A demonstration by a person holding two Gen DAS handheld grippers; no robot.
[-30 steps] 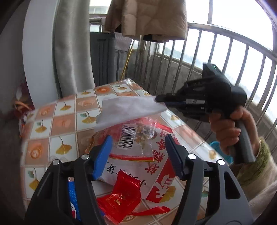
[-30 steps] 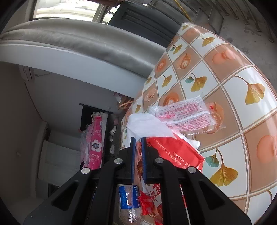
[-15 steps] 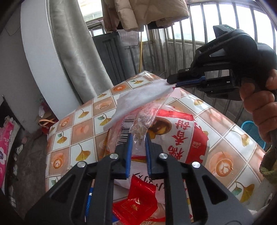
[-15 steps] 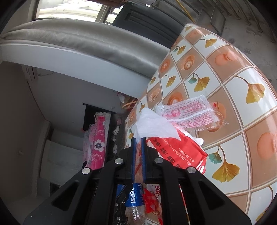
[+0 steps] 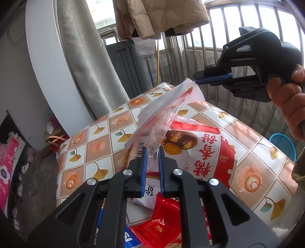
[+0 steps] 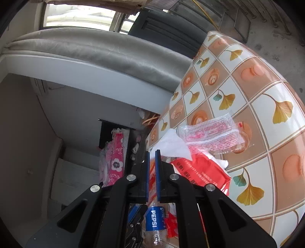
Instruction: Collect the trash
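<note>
Clear plastic wrapper [image 5: 164, 122] hung pinched between the left gripper [image 5: 152, 154] and right gripper [image 5: 196, 81], both clamped on it, above the red snack bag [image 5: 205, 152] on the tiled table [image 5: 99, 145].

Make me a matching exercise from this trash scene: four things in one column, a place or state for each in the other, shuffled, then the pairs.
Things:
1. clear plastic bag
2. Pepsi bottle
3. blue basket
4. beige jacket

Places or states:
A. hanging above the railing
B. pinched at both ends by the grippers
C. on the floor beside the table
D. lying under the right gripper

Pairs: 1-B, 2-D, 3-C, 4-A
</note>
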